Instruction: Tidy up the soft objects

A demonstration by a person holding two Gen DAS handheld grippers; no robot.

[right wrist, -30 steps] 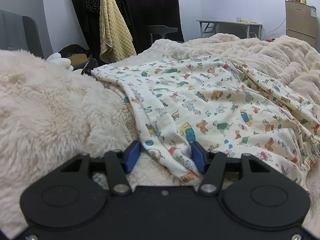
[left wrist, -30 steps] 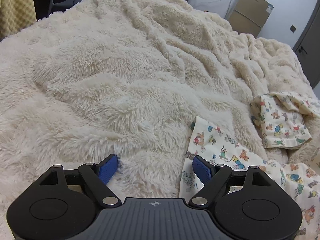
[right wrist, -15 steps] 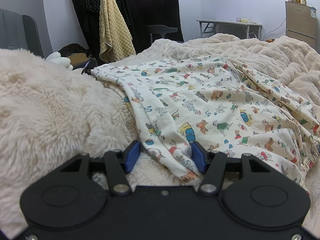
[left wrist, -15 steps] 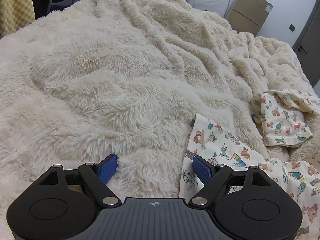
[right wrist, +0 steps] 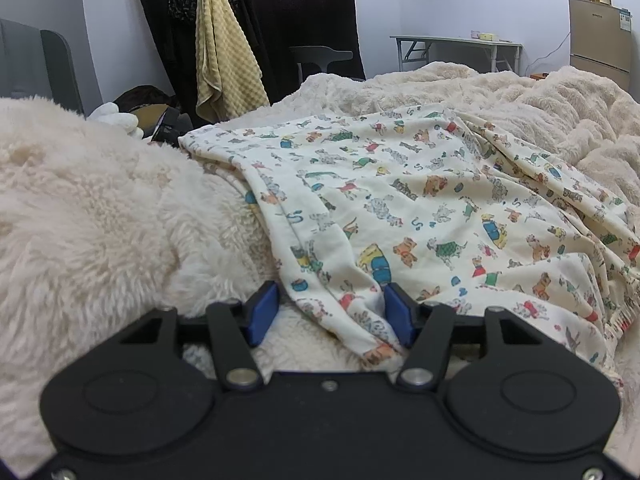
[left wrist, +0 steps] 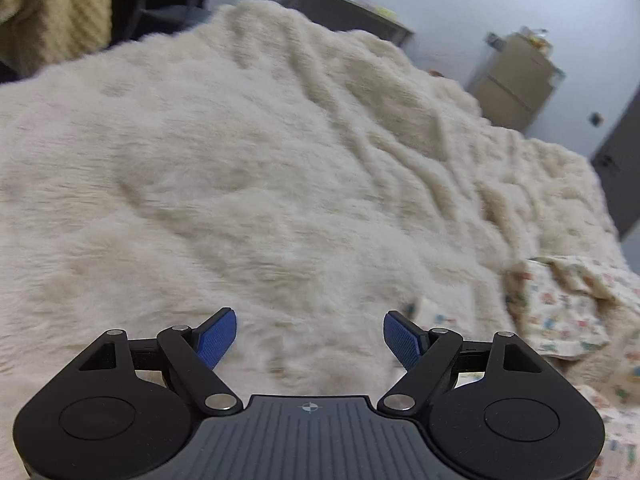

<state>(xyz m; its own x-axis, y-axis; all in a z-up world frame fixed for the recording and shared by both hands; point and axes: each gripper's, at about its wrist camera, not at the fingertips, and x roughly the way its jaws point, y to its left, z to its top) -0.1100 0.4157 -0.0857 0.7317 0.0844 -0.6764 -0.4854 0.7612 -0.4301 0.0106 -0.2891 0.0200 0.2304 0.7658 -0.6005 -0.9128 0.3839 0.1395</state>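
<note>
Left gripper point(left wrist: 310, 338) wide apart and closing slightly, nothing between the blue pads, only fluffy cream blanket point(left wrist: 248, 184) below. Right gripper point(right wrist: 328, 312) about half open, straddling a bunched fold of the animal-print sheet point(right wrist: 432, 216), right pad against the cloth, left pad clear; not clamped. Compared with a second ago: left view blurred and swung away to the left, so the printed sheet point(left wrist: 560, 312) now lying off to the right of the jaws rather than beside the right pad; right view unchanged. Yellow towel point(right wrist: 224, 52) hanging behind.
</note>
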